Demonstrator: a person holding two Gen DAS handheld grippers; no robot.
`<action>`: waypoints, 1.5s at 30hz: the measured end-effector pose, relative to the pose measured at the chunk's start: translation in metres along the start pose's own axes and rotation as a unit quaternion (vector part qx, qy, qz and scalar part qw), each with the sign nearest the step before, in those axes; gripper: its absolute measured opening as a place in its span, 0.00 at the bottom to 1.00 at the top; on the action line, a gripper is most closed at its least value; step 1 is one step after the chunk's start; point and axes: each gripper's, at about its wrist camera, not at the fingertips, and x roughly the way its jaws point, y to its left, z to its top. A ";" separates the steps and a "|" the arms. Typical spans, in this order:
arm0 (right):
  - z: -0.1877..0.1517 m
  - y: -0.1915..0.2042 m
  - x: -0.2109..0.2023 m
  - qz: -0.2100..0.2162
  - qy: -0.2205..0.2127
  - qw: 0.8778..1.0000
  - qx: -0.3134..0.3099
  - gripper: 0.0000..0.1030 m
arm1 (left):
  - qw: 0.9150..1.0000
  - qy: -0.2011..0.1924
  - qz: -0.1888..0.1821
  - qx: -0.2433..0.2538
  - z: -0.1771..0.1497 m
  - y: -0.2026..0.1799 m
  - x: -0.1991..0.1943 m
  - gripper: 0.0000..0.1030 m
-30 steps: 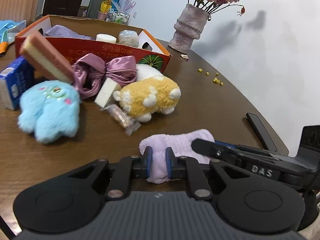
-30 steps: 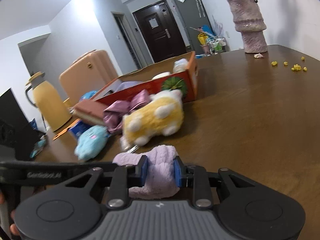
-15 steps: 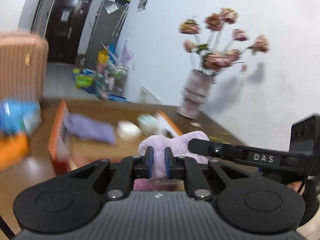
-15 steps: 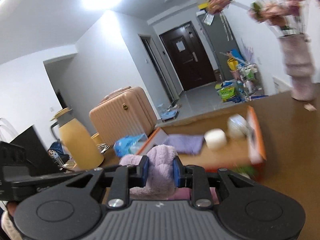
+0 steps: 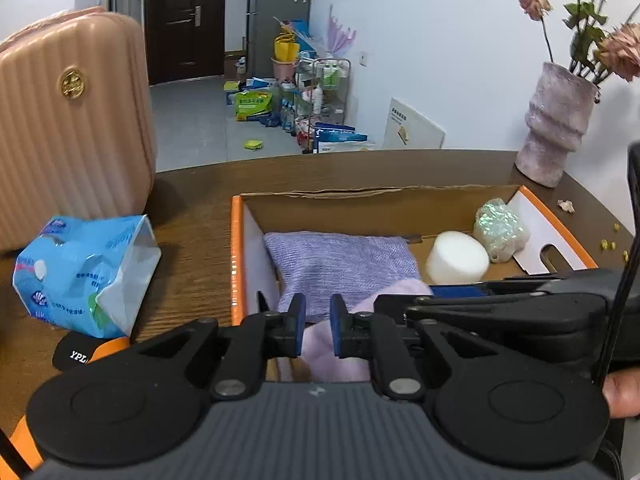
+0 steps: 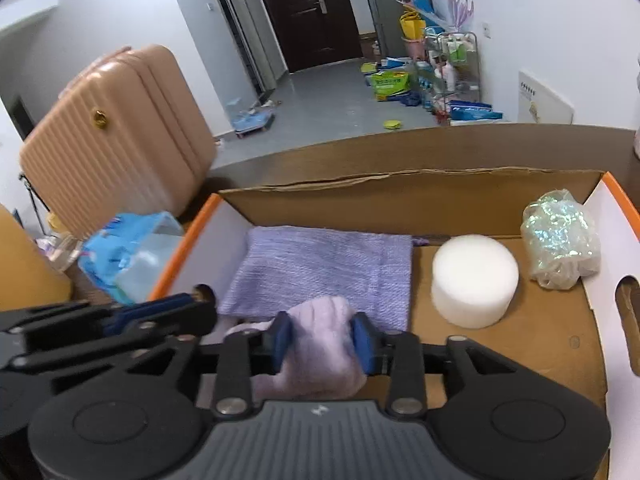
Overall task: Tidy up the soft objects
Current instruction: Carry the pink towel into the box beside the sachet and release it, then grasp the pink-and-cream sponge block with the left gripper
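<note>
A pale lilac fluffy towel (image 5: 396, 290) (image 6: 320, 372) hangs low over the near left part of an orange-rimmed cardboard box (image 5: 236, 248) (image 6: 400, 178), held from both sides. My left gripper (image 5: 316, 330) has a thin fold of it between its blue pads, and its jaws are opening. My right gripper (image 6: 322, 342) has a thick bunch filling the space between its pads; its jaws are opening too. Inside the box lie a purple knitted cloth (image 5: 340, 264) (image 6: 320, 268), a white foam cylinder (image 5: 456, 258) (image 6: 474, 280) and a shimmering plastic bundle (image 5: 500, 228) (image 6: 560, 240).
The box stands on a brown wooden table (image 5: 192, 200). Left of it lie a blue tissue pack (image 5: 84, 272) and a black item (image 5: 76, 354). A pink suitcase (image 5: 68, 120) stands behind, and a vase of flowers (image 5: 556, 128) at the far right.
Both grippers lifted the towel off the table front and carried it over the box. The plush toys have dropped out of view. The right jaws stand wider than before.
</note>
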 end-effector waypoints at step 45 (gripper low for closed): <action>-0.325 -0.062 -0.314 -0.062 -0.196 0.974 -0.098 0.94 | 0.990 -0.113 0.084 0.001 -0.264 -0.110 -0.273 0.89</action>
